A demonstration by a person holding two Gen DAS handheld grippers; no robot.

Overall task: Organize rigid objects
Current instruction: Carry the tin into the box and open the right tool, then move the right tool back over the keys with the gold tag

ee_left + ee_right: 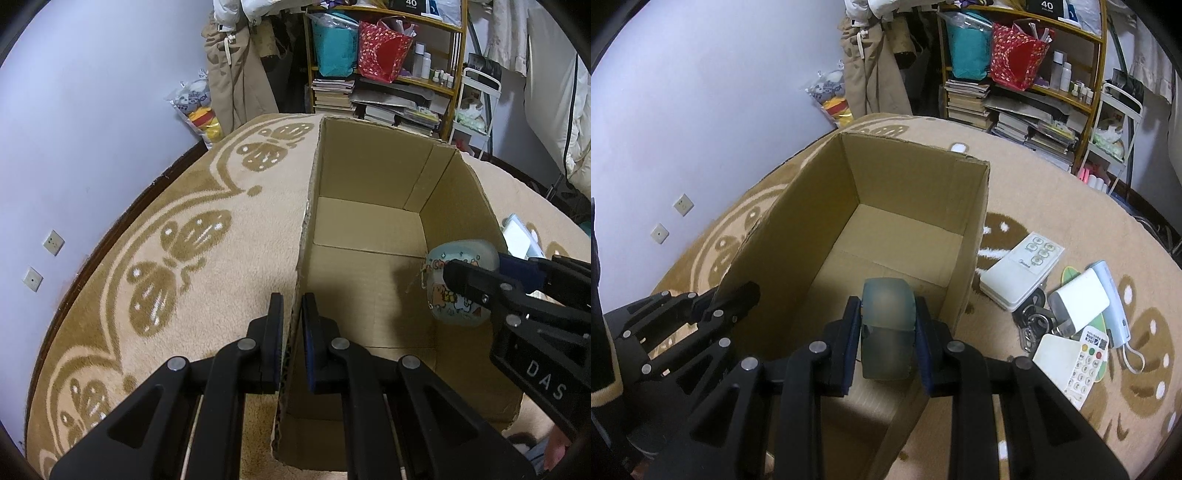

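Lilac wall (pixel 92 110), patterned beige carpet (pixel 207 236), cluttered bamboo shelf (pixel 388 66).

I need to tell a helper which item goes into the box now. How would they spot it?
Find the open cardboard box on the beige rug. Over its near right corner, the right gripper is shut on a small translucent blue-green case, the only item with cartoon stickers.

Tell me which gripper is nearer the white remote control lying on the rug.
Right. The right gripper is shut on a cartoon-print case inside the cardboard box, by the wall nearest the white remote. The left gripper clamps the box's opposite wall.
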